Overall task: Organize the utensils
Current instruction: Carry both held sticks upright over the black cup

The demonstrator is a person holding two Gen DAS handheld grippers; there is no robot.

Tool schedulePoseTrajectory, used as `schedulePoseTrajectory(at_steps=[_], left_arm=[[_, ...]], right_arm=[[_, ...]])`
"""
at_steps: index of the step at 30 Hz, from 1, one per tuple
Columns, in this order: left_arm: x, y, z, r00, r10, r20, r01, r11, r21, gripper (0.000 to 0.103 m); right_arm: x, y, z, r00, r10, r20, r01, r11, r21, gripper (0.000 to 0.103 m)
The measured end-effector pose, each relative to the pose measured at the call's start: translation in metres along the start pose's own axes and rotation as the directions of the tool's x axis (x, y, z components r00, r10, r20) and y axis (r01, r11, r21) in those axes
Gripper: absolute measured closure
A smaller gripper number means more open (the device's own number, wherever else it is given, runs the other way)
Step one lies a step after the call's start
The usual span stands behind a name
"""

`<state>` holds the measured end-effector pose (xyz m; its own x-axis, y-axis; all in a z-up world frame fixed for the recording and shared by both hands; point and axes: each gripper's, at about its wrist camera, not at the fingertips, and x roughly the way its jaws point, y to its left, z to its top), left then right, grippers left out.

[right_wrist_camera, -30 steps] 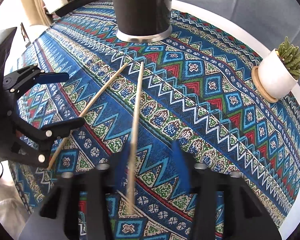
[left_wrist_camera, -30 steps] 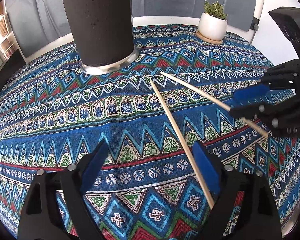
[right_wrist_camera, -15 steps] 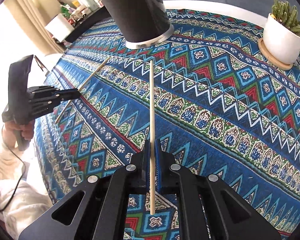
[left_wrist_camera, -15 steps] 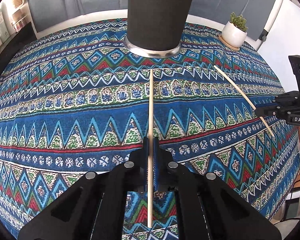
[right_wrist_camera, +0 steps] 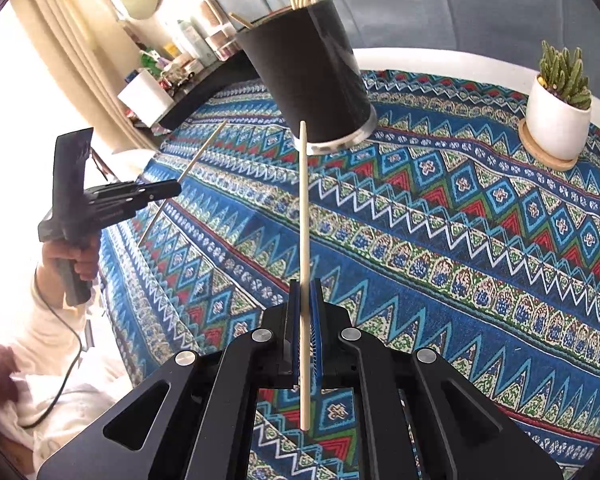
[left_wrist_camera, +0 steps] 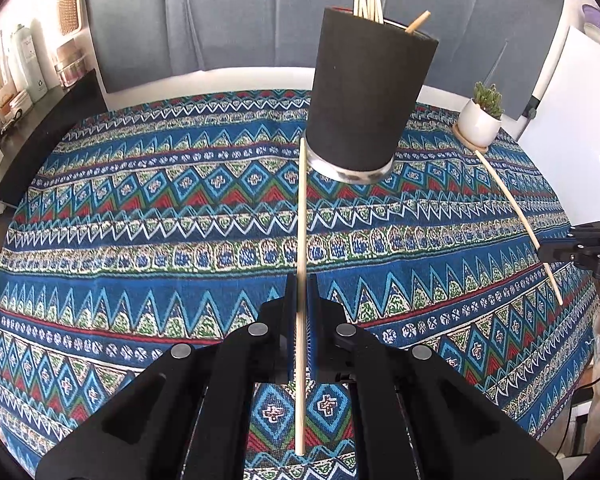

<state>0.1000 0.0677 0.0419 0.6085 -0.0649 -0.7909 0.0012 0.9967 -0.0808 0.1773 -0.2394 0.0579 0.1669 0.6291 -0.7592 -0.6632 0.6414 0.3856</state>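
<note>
Tablecloth (left_wrist_camera: 160,216), patterned blue; grey backdrop (left_wrist_camera: 240,16).

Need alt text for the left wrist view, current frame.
The left gripper is shut on a thin wooden chopstick that points toward a tall black cylindrical holder with more chopsticks inside, on a blue patterned tablecloth. At the right edge, the right gripper holds a second chopstick.

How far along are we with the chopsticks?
Several chopsticks already stand in the black holder. In hand: left tongs are shut on one chopstick, right tongs on another chopstick, both lifted off the patterned cloth. Left: dropping these two into the holder.
</note>
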Motion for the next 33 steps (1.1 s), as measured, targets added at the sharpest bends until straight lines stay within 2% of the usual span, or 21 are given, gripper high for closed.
schedulePoseTrajectory(at_steps=[11,19,26,33], left_arm=[[-0.023,0.013,0.05,0.996,-0.045,0.08,0.035,0.993,0.115,0.098],[-0.037,0.017,0.098,0.984,-0.09,0.153,0.063,0.983,0.171,0.098],[-0.038,0.012,0.134,0.967,-0.141,0.212,0.102,0.978,0.182,0.098],[-0.041,0.007,0.167,0.941,-0.186,0.282,0.14,0.974,0.177,0.098]], right_arm=[[-0.026,0.034,0.028,0.988,-0.035,0.149,0.031,0.999,0.033,0.098],[-0.045,0.056,0.055,0.964,-0.076,0.255,0.072,0.997,0.026,0.098],[-0.048,0.066,0.086,0.934,-0.03,0.356,0.027,1.0,0.014,0.098],[-0.06,0.066,0.12,0.868,0.022,0.495,-0.017,1.0,-0.014,0.098]])
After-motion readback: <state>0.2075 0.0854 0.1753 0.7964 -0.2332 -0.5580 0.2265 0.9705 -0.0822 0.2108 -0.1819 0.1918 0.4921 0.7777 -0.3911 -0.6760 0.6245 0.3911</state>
